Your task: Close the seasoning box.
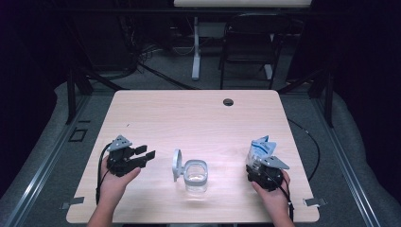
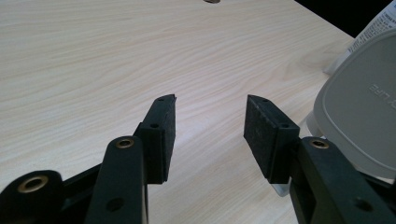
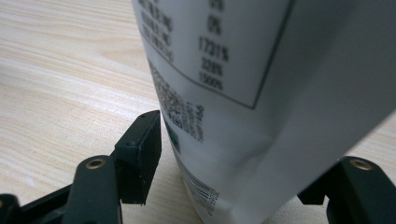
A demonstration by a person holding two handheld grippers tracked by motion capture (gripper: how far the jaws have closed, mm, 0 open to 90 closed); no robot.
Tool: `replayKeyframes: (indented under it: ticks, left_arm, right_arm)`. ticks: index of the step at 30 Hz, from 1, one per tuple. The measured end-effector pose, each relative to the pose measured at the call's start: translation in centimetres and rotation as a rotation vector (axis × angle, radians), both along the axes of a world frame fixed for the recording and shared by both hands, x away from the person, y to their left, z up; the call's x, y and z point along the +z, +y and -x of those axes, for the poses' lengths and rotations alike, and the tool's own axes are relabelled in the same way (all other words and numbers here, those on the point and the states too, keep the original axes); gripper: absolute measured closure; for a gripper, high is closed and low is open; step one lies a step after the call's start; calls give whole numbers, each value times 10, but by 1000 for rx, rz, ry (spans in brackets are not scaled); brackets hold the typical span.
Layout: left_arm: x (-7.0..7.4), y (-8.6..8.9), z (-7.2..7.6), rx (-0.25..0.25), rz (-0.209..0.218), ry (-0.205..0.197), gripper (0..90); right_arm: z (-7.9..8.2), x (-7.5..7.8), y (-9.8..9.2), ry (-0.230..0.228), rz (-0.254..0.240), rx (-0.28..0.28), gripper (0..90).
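Two grippers seen: left gripper (image 1: 142, 155) spread, empty, at 9 o'clock of clear square plastic jar (image 1: 195, 176); right gripper (image 3: 229, 158) straddles white-blue printed pouch (image 1: 259, 150) at 3 o'clock, grip unconfirmed; pouch slip risked by loose contact

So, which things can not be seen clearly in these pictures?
- Right gripper view: the pouch hides the right tongs' far pad; grip unclear.
- Left gripper view: the picture edge cuts off the grey lid.
- High view: the clear container is too small to show any contents.
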State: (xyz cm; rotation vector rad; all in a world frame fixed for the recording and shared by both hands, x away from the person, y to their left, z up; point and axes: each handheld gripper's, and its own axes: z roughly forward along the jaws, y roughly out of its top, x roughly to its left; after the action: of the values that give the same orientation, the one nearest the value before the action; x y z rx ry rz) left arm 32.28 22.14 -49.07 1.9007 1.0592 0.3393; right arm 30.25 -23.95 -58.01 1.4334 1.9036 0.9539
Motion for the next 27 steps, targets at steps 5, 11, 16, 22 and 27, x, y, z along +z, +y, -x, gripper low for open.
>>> replayKeyframes:
  ticks: [5, 11, 16, 22, 27]
  left_arm:
    - [-1, 0, 0, 8, 10, -4, 541]
    - [-2, 1, 0, 13, 9, 1, 541]
    - [-3, 1, -1, 13, 4, 2, 541]
    - [-4, 1, -1, 15, 8, 4, 543]
    - [-5, 1, -1, 16, 1, -2, 546]
  right_arm:
    - [-2, -1, 2, -2, -2, -18, 358]
    - [-2, -1, 2, -2, 4, -30, 361]
    - [-3, -2, 2, -6, 1, -33, 383]
    - [-4, -2, 3, -8, 3, -40, 386]
    - [-4, -4, 3, -22, 4, -43, 386]
